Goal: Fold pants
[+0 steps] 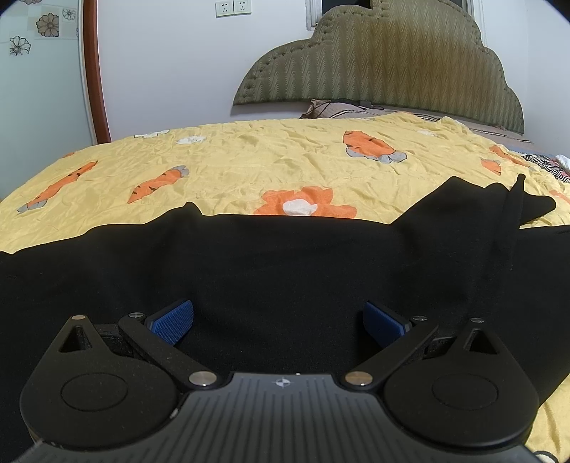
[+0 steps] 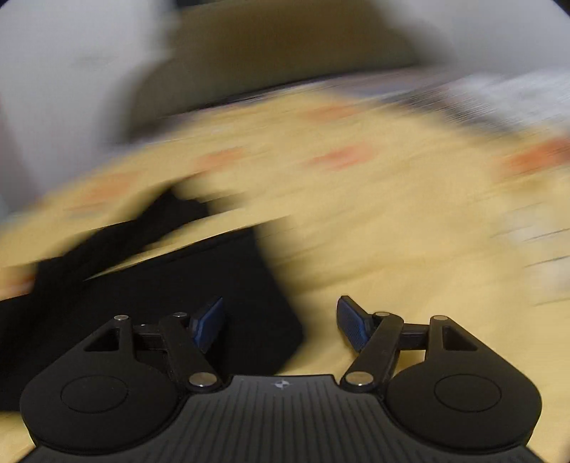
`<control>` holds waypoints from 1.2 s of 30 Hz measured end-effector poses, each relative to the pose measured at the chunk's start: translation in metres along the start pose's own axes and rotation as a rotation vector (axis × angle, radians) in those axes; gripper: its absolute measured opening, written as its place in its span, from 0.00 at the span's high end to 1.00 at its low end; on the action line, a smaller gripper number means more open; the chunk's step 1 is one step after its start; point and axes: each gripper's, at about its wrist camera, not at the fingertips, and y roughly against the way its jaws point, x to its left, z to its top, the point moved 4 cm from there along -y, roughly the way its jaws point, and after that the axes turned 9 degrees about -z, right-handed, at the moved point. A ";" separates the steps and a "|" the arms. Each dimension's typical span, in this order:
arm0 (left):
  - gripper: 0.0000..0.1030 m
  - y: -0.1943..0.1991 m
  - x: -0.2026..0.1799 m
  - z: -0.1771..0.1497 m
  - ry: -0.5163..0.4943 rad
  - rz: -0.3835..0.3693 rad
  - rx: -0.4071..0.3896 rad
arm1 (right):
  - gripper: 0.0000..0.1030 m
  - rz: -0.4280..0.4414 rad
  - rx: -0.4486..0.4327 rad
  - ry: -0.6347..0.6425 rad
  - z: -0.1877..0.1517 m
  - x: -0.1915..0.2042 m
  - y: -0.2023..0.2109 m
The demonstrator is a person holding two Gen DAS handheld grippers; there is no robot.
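- Yellow bedding (image 1: 249,156) printed with orange carrots and flowers covers the bed, with a padded olive headboard (image 1: 384,60) against the white wall at the far side and two wall sockets (image 1: 233,8) above it to the left.
- A brown patterned pillow (image 1: 342,108) lies at the foot of the headboard, and a striped cloth (image 1: 545,162) shows at the far right edge of the bed.
- The black pants (image 1: 249,263) lie spread across the near part of the bed, running from the left edge to the right; on the right a fold of the fabric stands up in a peak.
- My left tongs (image 1: 278,326) sit low over the pants with both blue pads set wide apart; dark fabric fills the space below them, and neither pad presses on it.
- My right wrist view is heavily blurred, so detail beyond the tool is hard to read.
- My right tongs (image 2: 281,324) are spread moderately wide with nothing between the pads; the left pad is over an end of the pants (image 2: 160,292), the right pad over bare yellow bedding.
- Seen from the right wrist, the pants lie at the near left.
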 end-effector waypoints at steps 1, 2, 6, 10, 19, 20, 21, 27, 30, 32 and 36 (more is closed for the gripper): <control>0.00 0.000 0.000 0.000 0.000 0.000 0.001 | 0.31 -0.076 -0.084 0.001 0.010 0.003 0.006; 0.00 0.000 0.000 0.000 -0.001 0.001 0.001 | 0.31 -0.017 -0.138 -0.011 0.020 0.006 0.012; 0.00 0.000 0.000 0.000 -0.001 0.003 0.001 | 0.30 0.418 -0.038 -0.099 0.058 0.058 0.001; 0.00 0.000 0.000 0.000 0.000 0.002 0.001 | 0.30 0.382 0.084 -0.163 0.094 0.101 -0.053; 0.00 0.001 0.002 0.001 0.011 -0.010 -0.004 | 0.44 0.250 0.303 -0.216 0.093 0.142 -0.095; 0.00 0.001 0.003 0.001 0.013 -0.014 -0.006 | 0.52 0.248 0.300 -0.179 0.095 0.149 -0.093; 0.01 0.001 0.003 0.001 0.015 -0.017 -0.007 | 0.56 0.239 0.303 -0.143 0.097 0.154 -0.092; 0.01 0.003 0.003 0.001 0.026 -0.031 -0.011 | 0.95 0.211 0.263 -0.065 0.103 0.160 -0.088; 0.01 0.003 0.004 0.001 0.033 -0.041 -0.014 | 0.95 0.260 0.181 -0.112 0.115 0.147 -0.063; 0.01 0.003 0.004 0.001 0.034 -0.041 -0.014 | 0.95 0.314 0.128 -0.183 0.125 0.132 -0.041; 0.01 0.005 0.005 0.002 0.043 -0.052 -0.022 | 0.95 0.414 -0.007 -0.332 0.134 0.087 0.018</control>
